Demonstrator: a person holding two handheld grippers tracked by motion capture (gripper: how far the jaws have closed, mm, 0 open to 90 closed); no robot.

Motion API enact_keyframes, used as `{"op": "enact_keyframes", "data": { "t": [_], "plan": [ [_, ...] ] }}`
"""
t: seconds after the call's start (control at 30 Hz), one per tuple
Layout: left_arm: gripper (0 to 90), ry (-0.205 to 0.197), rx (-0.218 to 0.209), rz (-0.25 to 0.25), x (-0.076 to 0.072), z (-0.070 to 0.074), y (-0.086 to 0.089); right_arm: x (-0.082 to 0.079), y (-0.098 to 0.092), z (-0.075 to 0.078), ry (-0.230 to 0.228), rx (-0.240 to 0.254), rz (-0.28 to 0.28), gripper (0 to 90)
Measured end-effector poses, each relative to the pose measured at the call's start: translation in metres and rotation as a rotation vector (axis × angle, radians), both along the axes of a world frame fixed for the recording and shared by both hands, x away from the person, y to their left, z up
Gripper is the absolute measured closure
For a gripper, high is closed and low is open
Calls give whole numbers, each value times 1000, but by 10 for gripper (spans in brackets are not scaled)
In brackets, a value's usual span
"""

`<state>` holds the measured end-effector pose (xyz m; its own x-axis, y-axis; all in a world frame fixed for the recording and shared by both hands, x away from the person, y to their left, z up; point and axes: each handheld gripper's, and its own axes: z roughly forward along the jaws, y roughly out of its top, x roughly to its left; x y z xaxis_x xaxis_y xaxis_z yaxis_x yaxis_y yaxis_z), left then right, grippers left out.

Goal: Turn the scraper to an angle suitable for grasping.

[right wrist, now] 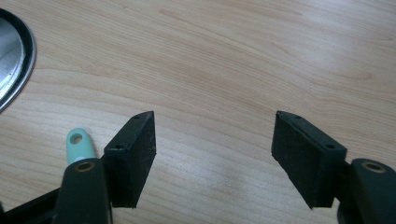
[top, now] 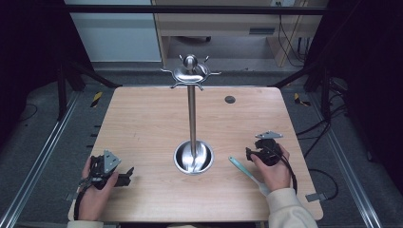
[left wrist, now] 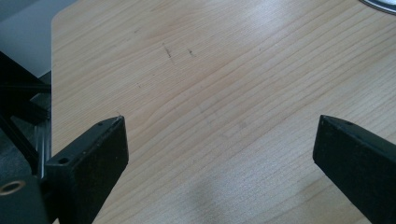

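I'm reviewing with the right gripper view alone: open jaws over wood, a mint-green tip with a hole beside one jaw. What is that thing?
Observer: The handle end of a mint-green utensil lying flat on the table, beside the right gripper.
Operator: And the metal rim at the edge?
Observer: That's the round base of a steel stand; its upright pole carries hooks on top.
Operator: Where's the other gripper?
Observer: The left gripper rests near the table's front left corner, jaws wide open over bare wood.

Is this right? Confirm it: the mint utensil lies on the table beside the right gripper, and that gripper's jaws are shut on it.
Not quite. The right gripper is open with bare table between its jaws, as the right gripper view shows. The utensil lies beside it, ungripped.
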<state>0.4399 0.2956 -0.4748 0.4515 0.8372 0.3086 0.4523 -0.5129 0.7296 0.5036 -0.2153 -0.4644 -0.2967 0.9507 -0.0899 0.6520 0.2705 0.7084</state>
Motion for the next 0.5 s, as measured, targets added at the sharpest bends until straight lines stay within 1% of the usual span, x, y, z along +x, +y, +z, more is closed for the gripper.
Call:
{"op": "enact_keyframes", "data": {
  "t": [0.03, 0.1, 0.13, 0.17, 0.2, 0.23, 0.27, 0.3, 0.33, 0.4, 0.43, 0.5],
  "plan": [
    [31, 0, 1, -1, 0, 0, 0, 0, 0, 0, 1, 2, 0, 326],
    [31, 0, 2, -1, 0, 0, 0, -1, 1, 0, 4, -1, 11, 379],
    [31, 0, 2, -1, 0, 0, 0, -1, 1, 0, 4, -1, 11, 379],
    [31, 0, 2, -1, 0, 0, 0, -2, 1, 0, 5, 0, 14, 402],
    [31, 0, 1, -1, 0, 0, 0, -3, 3, 0, 5, 3, 27, 475],
    [31, 0, 1, 0, 0, 0, 0, -3, 3, 0, 8, 5, 35, 504],
    [31, 0, 1, 0, 0, 0, 0, -3, 3, 0, 8, 5, 35, 504],
    [31, 0, 0, 0, 0, 0, 0, -3, 4, 0, 9, 8, 45, 541],
    [31, 0, -2, -1, 0, 0, 0, -4, 6, 0, 17, 3, 71, 605],
    [31, 1, 0, -1, 0, 0, 0, -4, 9, -1, 30, -5, 100, 680],
    [31, 1, 1, -2, 0, 0, 0, -5, 10, -1, 37, -2, 111, 707],
    [31, 1, 1, -2, 0, 0, -1, -6, 13, -2, 36, -12, 140, 757]
  ]
}}
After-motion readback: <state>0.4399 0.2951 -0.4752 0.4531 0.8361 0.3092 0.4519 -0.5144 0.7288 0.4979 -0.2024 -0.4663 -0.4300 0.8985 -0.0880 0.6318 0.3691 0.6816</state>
